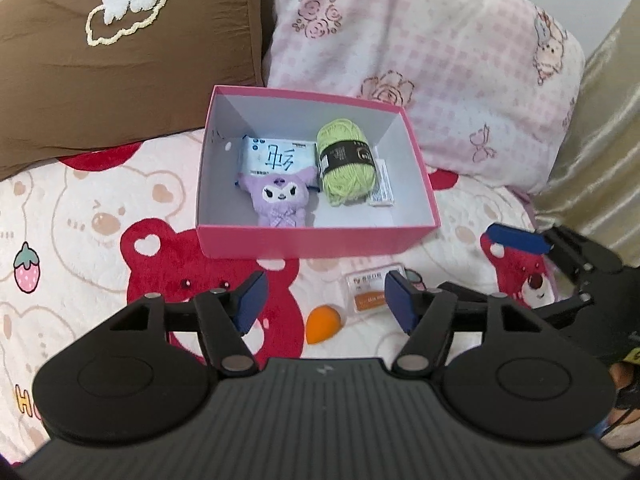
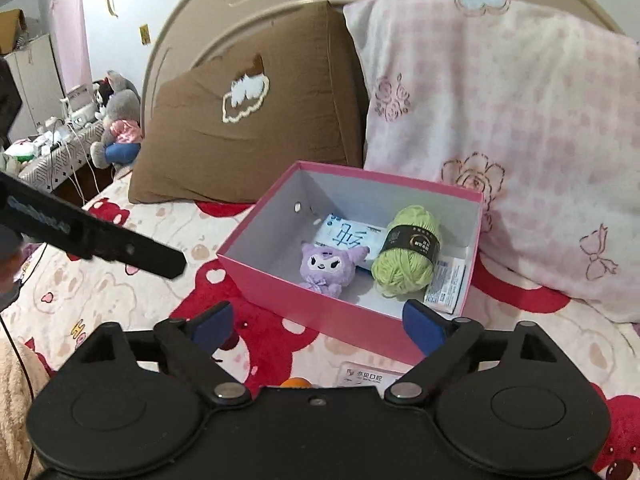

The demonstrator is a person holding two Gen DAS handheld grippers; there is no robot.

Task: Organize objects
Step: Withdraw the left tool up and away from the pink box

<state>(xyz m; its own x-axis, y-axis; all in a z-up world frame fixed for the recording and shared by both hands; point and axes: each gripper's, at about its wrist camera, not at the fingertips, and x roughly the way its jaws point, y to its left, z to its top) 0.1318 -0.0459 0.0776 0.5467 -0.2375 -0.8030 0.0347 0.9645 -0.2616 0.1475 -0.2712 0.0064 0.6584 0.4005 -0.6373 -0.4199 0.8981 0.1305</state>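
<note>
A: Left wrist view?
B: The left gripper gapes wide, empty. Ahead of it sits one pink cardboard box holding four things: a purple plush doll, a tissue pack, a fuzzy green yarn ball, a flat sachet. Between its fingers, on the fleece bedspread, lie one orange egg-shaped sponge and one clear card case.

A: Right wrist view?
B: The right gripper is wide too, empty; the box lies just ahead, same four inside.
</note>
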